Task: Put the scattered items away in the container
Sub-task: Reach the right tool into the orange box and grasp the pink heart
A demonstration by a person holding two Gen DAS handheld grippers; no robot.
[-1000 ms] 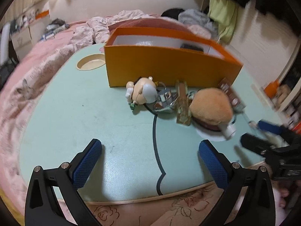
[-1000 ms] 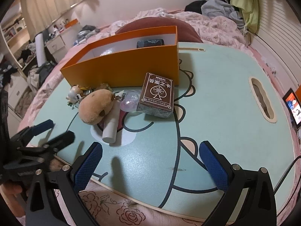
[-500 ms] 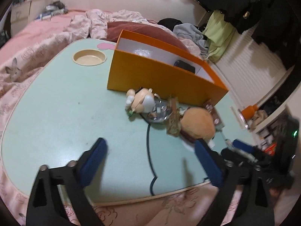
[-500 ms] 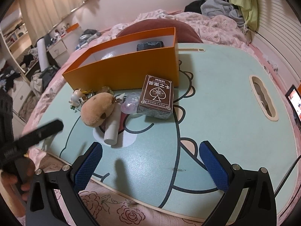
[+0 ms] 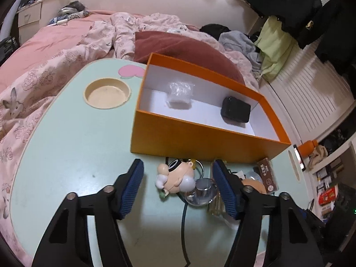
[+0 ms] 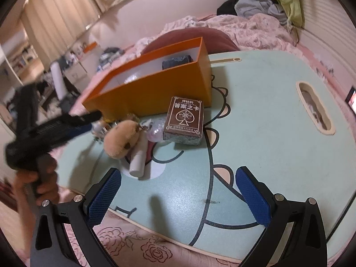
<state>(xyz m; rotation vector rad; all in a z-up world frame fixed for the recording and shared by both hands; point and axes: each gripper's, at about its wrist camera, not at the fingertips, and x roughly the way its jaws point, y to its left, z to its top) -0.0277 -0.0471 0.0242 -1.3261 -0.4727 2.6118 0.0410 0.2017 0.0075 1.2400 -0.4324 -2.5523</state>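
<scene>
Your left gripper (image 5: 175,183) hangs over the near side of the orange box (image 5: 200,142), its jaws closing with the little figurine (image 5: 175,179) between them; the blue pads (image 5: 223,189) do not press on it yet, so nothing is held. The figurine lies on the mint table (image 5: 66,146) just in front of the box's near wall, and a clear round piece (image 5: 201,192) touches it on the side away from the cup recess (image 5: 107,92). Inside the box a wrapped clear packet (image 5: 179,94) sits near the end closest to that recess, and a black block (image 5: 235,110) sits toward the far end. Your right gripper (image 6: 178,197) stands wide and empty above the table's near edge, well back from the box. Seen from it, the card pack (image 6: 184,120) lies just in front of the box's corner, the plush (image 6: 121,138) lies beside the pack on the side toward your left hand (image 6: 40,178), and a white tube (image 6: 138,162) rests against the plush. The left tool is blurred in that view.
</scene>
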